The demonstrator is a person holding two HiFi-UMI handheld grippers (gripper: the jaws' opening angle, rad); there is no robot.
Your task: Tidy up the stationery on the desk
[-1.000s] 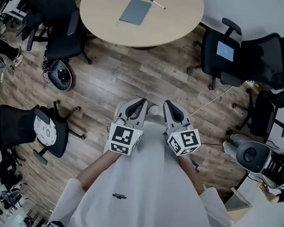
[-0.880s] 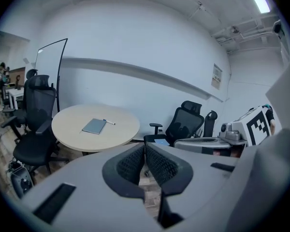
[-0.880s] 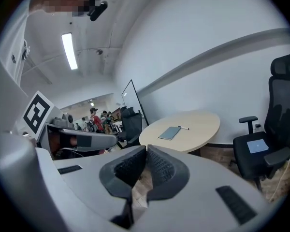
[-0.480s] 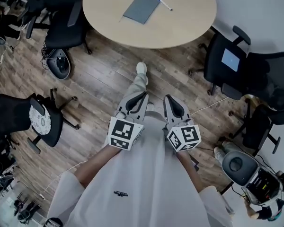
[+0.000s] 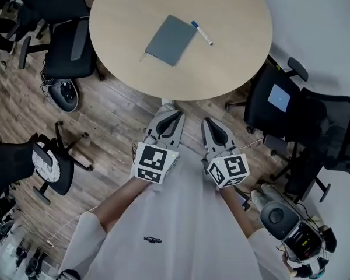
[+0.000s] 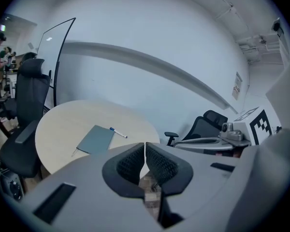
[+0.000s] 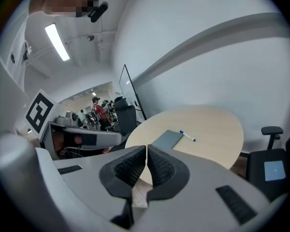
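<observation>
A round beige table (image 5: 233, 63) stands ahead, with a grey notebook (image 5: 170, 39) lying flat near its middle. A white pen with a blue cap (image 5: 202, 32) lies just right of the notebook. Both grippers hang over the wooden floor short of the table's near edge. The left gripper (image 5: 174, 116) is shut and empty. The right gripper (image 5: 205, 123) is also shut with nothing in it. The notebook (image 6: 95, 139) and pen (image 6: 118, 133) show in the left gripper view, and the notebook (image 7: 167, 139) and pen (image 7: 187, 136) in the right gripper view.
Black office chairs ring the table: one at the left (image 5: 70, 45), two at the right (image 5: 274, 107), another at lower left (image 5: 32, 162). A round floor device (image 5: 64, 92) sits left of the table, and another (image 5: 278, 217) at lower right. A whiteboard (image 6: 53, 57) leans on the wall.
The person has walked toward the table, which now fills the top of the head view, closer than before. Both grippers stayed shut and side by side.
</observation>
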